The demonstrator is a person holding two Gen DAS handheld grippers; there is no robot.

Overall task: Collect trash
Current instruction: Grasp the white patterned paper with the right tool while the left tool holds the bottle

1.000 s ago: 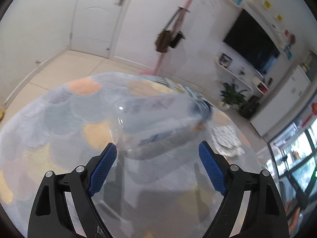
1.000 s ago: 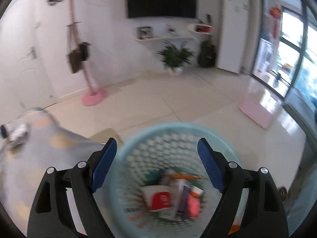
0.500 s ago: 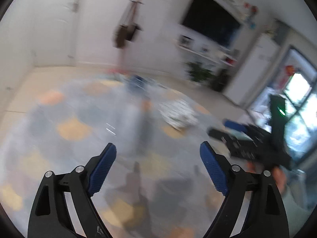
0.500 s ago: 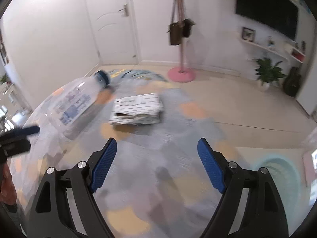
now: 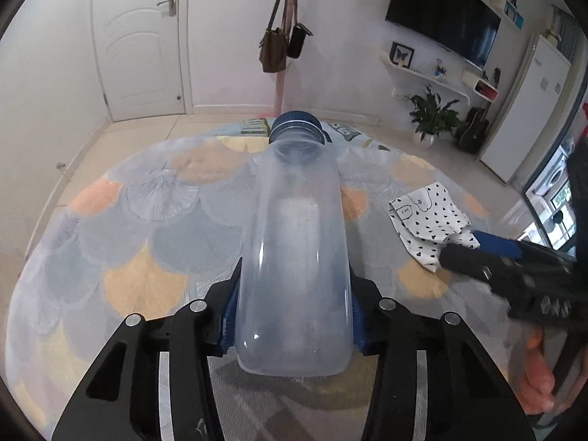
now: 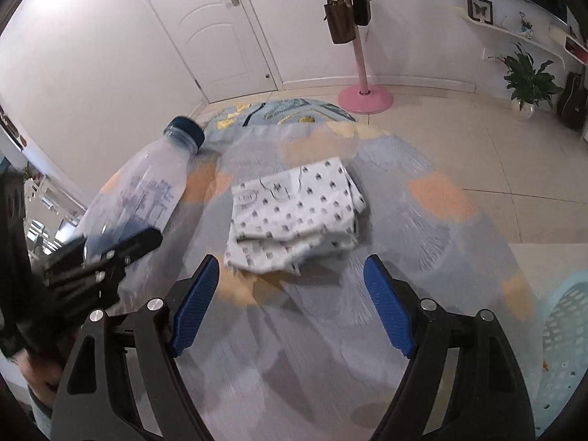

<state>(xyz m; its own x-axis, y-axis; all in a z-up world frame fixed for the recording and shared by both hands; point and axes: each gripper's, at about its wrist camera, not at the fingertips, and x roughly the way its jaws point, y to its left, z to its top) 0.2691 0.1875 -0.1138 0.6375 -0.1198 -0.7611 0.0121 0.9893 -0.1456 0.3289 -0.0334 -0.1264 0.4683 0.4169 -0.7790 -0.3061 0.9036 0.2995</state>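
the left gripper (image 5: 292, 316) jaws, having just been closing, are pinching the clear bottle (image 5: 296, 242) over the rug (image 5: 147, 220). the right gripper (image 6: 292, 305), jaws spread, is nearing the patterned wrapper (image 6: 294, 213); next, likely clamping it for the basket (image 6: 566, 316).

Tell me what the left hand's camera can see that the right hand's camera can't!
Only the left wrist view shows the black TV on the wall and the left gripper with its fingers, which have just been closing, pressed on the clear bottle.

Only the right wrist view shows the pale blue basket and the open right gripper.

Both show the bottle, the spotted paper bag, the rug, the door and the hanging handbags.
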